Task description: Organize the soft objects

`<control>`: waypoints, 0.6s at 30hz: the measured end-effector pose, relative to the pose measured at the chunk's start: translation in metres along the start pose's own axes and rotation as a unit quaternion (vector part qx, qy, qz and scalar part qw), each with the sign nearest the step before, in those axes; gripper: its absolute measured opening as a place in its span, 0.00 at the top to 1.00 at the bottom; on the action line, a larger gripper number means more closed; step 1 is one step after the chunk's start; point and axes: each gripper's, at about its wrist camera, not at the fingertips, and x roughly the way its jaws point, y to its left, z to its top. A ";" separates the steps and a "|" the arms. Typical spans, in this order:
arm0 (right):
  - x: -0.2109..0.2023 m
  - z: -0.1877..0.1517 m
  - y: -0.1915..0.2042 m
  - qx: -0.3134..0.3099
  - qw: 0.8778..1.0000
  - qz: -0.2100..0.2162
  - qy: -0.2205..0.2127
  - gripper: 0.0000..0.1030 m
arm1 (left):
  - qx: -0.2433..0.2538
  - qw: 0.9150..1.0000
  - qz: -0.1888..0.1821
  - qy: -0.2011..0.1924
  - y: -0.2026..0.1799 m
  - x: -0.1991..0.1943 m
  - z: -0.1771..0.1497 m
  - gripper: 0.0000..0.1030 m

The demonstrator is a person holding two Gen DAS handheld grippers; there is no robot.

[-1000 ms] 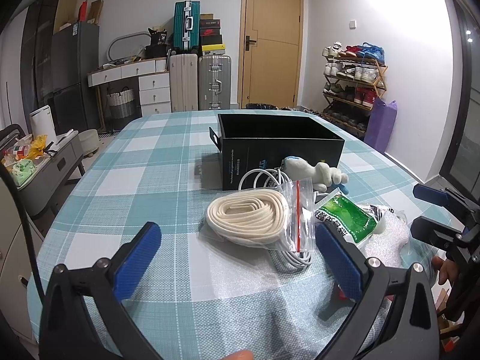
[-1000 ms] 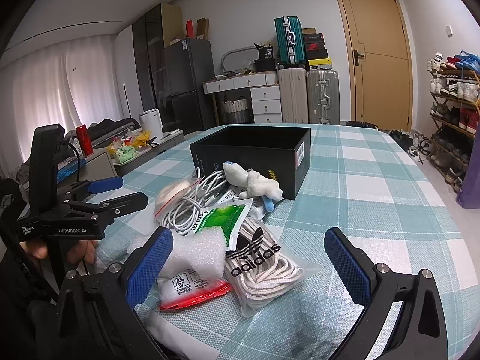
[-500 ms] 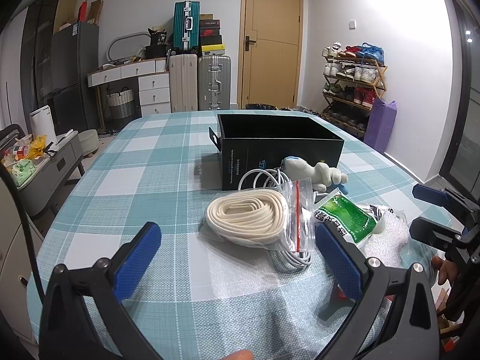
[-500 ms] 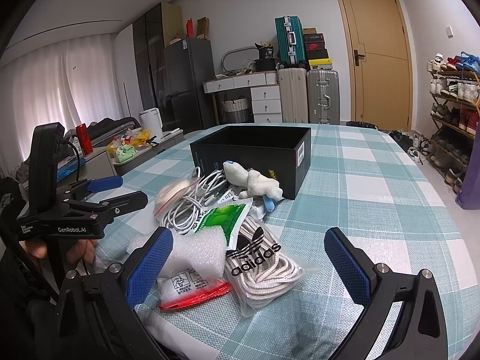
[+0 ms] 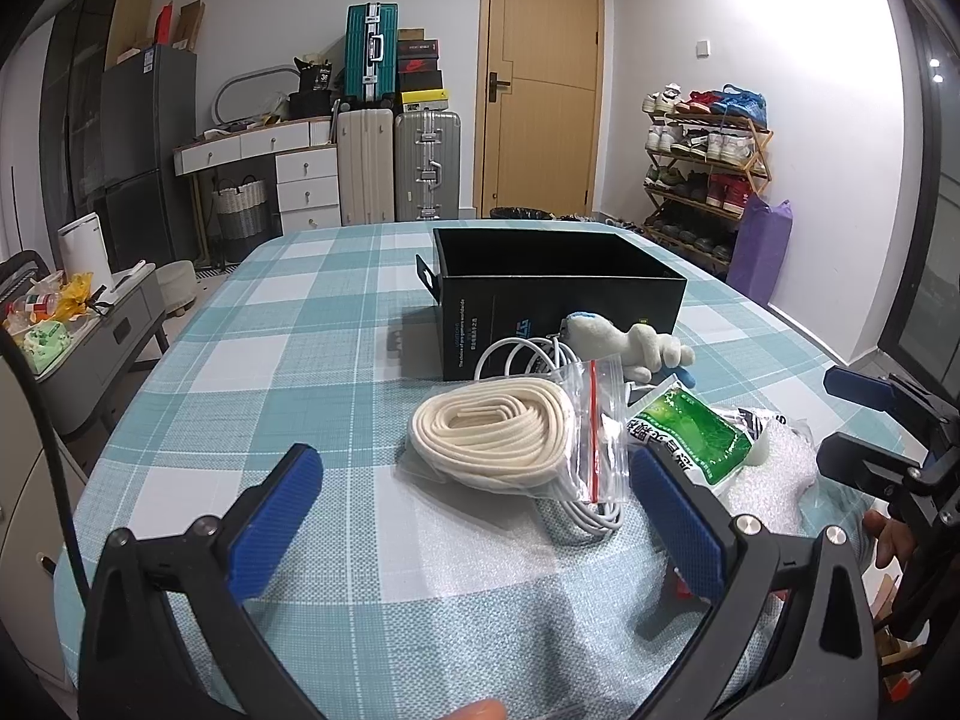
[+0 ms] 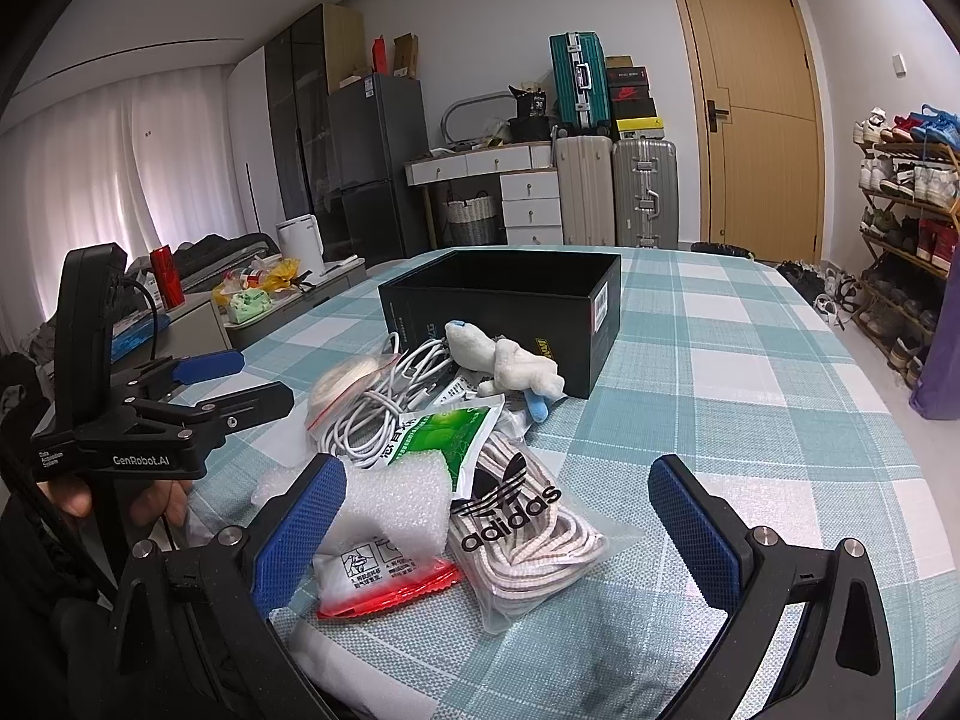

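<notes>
While both sets of jaws gape wide and hold nothing, the left gripper (image 5: 474, 516) and right gripper (image 6: 495, 525) hover over bagged cream cord (image 5: 495, 441), beside the open black box (image 5: 558, 294) on the checked table (image 5: 270, 360).

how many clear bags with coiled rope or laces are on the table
2. A zip bag of cream flat cord lies at the pile's left side, over the white cable. The adidas bag of laces lies nearest the right gripper. Others could be buried in the pile.
</notes>
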 end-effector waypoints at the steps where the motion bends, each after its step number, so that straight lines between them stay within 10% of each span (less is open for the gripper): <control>1: 0.000 0.000 0.000 0.000 1.000 0.000 0.001 0.00 | 0.000 1.000 0.000 0.000 0.000 0.000 0.000 0.00; 18: -0.005 0.006 0.006 -0.023 1.000 -0.005 -0.001 0.00 | -0.002 1.000 0.006 0.005 0.004 0.000 0.002 0.00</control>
